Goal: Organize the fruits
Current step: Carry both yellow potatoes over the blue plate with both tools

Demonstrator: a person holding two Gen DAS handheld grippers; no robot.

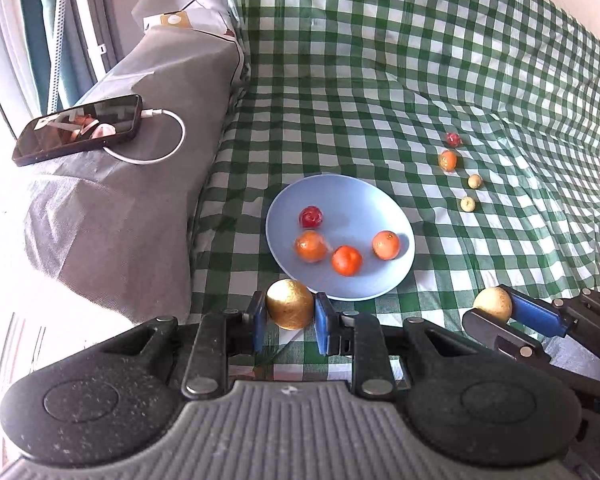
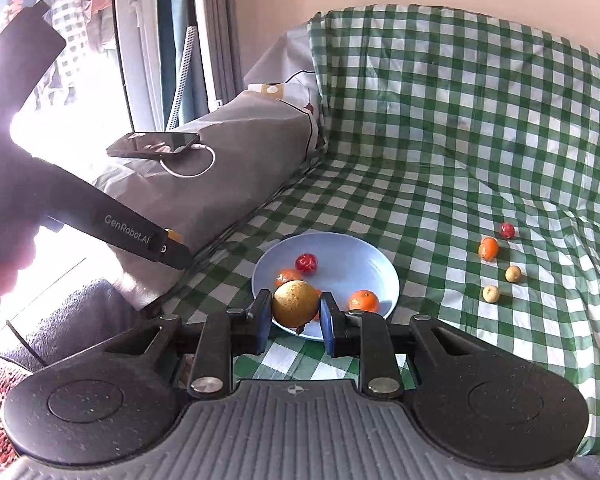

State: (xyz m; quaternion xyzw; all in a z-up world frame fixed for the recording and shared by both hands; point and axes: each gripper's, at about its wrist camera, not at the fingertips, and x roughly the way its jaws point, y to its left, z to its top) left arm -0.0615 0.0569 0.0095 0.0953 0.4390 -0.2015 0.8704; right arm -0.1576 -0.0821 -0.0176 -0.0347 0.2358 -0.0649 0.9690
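Note:
A blue plate (image 1: 352, 280) lies on the green checked cloth and holds a red fruit (image 1: 311, 216) and three oranges (image 1: 347, 260). My left gripper (image 1: 290, 312) is shut on a golden round fruit (image 1: 289, 309) just in front of the plate's near rim. My right gripper (image 2: 296, 310) is shut on another golden fruit (image 2: 295, 304) over the plate's (image 2: 380, 268) near edge; it shows at the right of the left wrist view (image 1: 492, 304). Loose on the cloth to the right lie a red fruit (image 1: 453, 139), an orange (image 1: 448, 160) and two small pale fruits (image 1: 475, 181).
A grey cushion (image 1: 140, 208) on the left carries a phone (image 1: 80, 128) with a white cable. The checked cloth rises up a backrest (image 1: 420, 20) behind. The left gripper's black handle (image 2: 132, 232) crosses the left of the right wrist view.

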